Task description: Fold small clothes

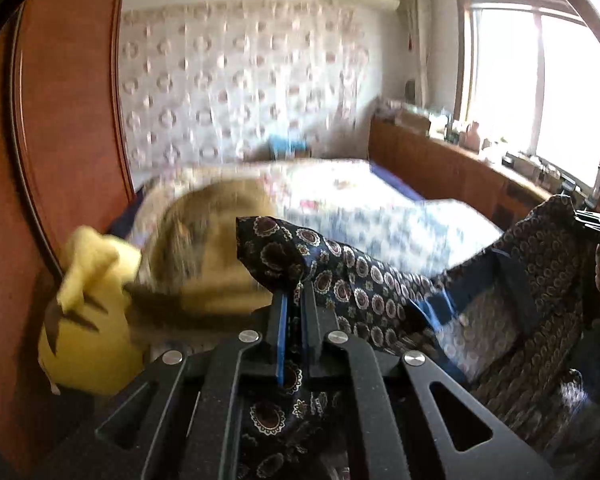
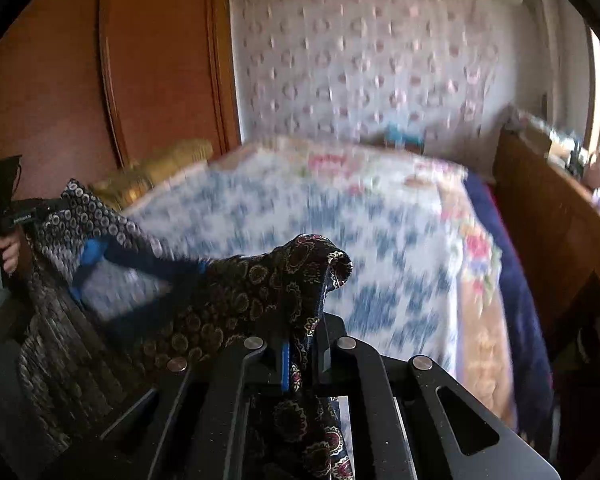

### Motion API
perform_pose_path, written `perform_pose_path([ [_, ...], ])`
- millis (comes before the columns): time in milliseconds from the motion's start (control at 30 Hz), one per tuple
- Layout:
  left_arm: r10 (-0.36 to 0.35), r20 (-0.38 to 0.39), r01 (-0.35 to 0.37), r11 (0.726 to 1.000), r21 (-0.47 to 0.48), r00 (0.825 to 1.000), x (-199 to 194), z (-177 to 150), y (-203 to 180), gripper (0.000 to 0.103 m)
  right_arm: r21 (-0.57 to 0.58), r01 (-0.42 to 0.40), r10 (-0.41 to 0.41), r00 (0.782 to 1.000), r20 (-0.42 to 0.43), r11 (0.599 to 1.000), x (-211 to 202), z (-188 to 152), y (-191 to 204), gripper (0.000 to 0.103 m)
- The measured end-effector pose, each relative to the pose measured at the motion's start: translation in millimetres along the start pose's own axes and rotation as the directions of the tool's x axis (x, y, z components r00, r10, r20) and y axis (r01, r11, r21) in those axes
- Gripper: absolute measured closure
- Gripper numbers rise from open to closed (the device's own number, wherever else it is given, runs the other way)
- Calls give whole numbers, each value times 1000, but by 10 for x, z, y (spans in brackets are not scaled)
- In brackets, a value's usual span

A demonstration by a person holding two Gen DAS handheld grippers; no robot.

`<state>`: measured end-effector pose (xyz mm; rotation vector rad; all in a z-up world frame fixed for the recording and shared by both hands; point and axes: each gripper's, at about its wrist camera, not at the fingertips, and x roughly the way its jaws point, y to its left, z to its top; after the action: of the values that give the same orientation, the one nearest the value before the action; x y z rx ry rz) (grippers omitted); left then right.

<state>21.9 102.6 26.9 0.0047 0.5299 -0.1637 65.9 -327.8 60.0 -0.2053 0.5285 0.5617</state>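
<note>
The left gripper (image 1: 294, 300) is clamped on a bunched corner of a dark patterned garment (image 1: 364, 280), the cloth pinched tight between its blue-edged fingers (image 1: 281, 320) and spilling back over the gripper's black frame. The right gripper (image 2: 300, 340) is closed the same way on another corner of the same garment (image 2: 236, 292), which rises in a small peak above its fingers.

The garment is navy to black, printed all over with round medallions in cream, gold and maroon. Bright blue trim (image 1: 436, 308) runs along an opening, and the paler inside of the fabric shows through it. The cloth hangs stretched between the two grippers, lifted above the bed (image 2: 340, 216), and sags in the middle.

In the left wrist view a yellow plush toy (image 1: 88, 308) lies just beside the gripper, near a tan cushion (image 1: 212, 240). Beyond spreads the bed's blue-and-white floral cover, blurred. Farther back stand a reddish wooden wardrobe (image 2: 148, 60), patterned wallpaper (image 1: 240, 80) and a bright window (image 1: 540, 92).
</note>
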Motion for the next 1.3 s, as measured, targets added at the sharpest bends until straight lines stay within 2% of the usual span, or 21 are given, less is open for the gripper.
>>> perform_pose_path([
  [133, 12, 68, -13, 1000, 9, 998, 8, 354, 7, 97, -38, 31, -28, 997, 66, 999, -153, 296, -14, 97],
  [367, 47, 142, -51, 998, 26, 989, 158, 940, 74, 97, -63, 101, -92, 986, 136, 993, -185, 813, -155, 97],
  [467, 62, 148, -65, 998, 11, 987, 270, 1086, 156, 97, -51, 144, -134, 977, 166, 988, -139, 1003, -231, 97],
  [567, 101, 114, -103, 995, 8, 988, 577, 1189, 248, 97, -16, 191, -186, 967, 174, 981, 30, 1112, -287, 97],
  [733, 119, -12, -120, 993, -12, 993, 1171, 1062, 369, 91, 2, 269, -269, 960, 82, 963, 656, 1088, -305, 95],
  [800, 116, -72, -118, 993, -26, 991, 1366, 936, 419, 85, 28, 275, -276, 961, 8, 961, 937, 1018, -284, 77],
  [833, 120, -91, -123, 992, -33, 989, 1421, 866, 441, 84, 48, 279, -277, 960, -43, 959, 1090, 961, -309, 61],
  [867, 120, -101, -125, 991, -41, 988, 1452, 783, 481, 83, 68, 267, -260, 962, -86, 961, 1218, 898, -328, 57],
  [933, 103, -107, -109, 992, -56, 989, 1418, 669, 501, 75, 85, 253, -242, 962, -128, 964, 1390, 747, -285, 57],
  [1000, 83, -101, -90, 994, -67, 991, 1337, 564, 525, 58, 74, 234, -221, 965, -143, 970, 1470, 665, -178, 57],
  [1033, 83, -99, -90, 994, -69, 992, 1302, 520, 519, 57, 67, 214, -202, 968, -148, 975, 1500, 620, -89, 57],
  [1100, 79, -103, -86, 994, -64, 992, 1235, 427, 499, 46, 51, 187, -178, 973, -144, 981, 1554, 649, -33, 57],
  [1167, 77, -101, -83, 995, -57, 992, 1163, 342, 471, 39, 43, 149, -142, 980, -141, 988, 1609, 645, 66, 57],
  [1300, 92, -95, -98, 993, -64, 991, 1059, 220, 455, 37, 24, 77, -72, 986, -153, 997, 1696, 555, 380, 57],
])
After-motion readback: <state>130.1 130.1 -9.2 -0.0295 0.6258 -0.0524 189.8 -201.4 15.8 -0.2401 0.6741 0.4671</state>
